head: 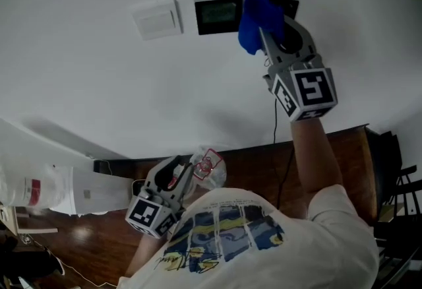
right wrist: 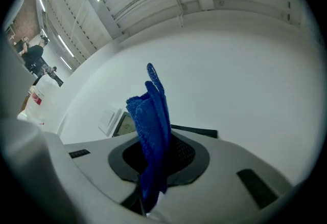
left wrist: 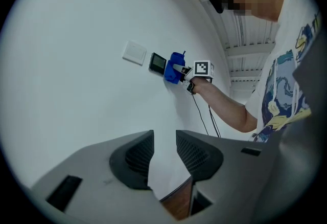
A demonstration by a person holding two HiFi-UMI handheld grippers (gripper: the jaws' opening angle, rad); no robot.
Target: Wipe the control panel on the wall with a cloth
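Note:
A dark control panel (head: 218,14) is set in the white wall, right of a white switch plate (head: 157,18). My right gripper (head: 265,25) is raised to the wall and shut on a blue cloth (head: 258,20). The cloth lies just right of the panel and covers the left part of a second dark panel (head: 291,5). In the right gripper view the cloth (right wrist: 153,115) stands up between the jaws of that gripper (right wrist: 156,154), with the panel (right wrist: 124,125) behind it. My left gripper (head: 173,179) hangs low and open, holding nothing. Its own view shows the cloth (left wrist: 174,67) beside the panel (left wrist: 158,63).
A black cable (head: 275,119) runs down the wall to the wooden floor (head: 336,149). A white sack (head: 39,185) lies at lower left. Crumpled clear plastic with a red label (head: 208,167) shows beside the left gripper. Dark furniture (head: 395,175) stands at right.

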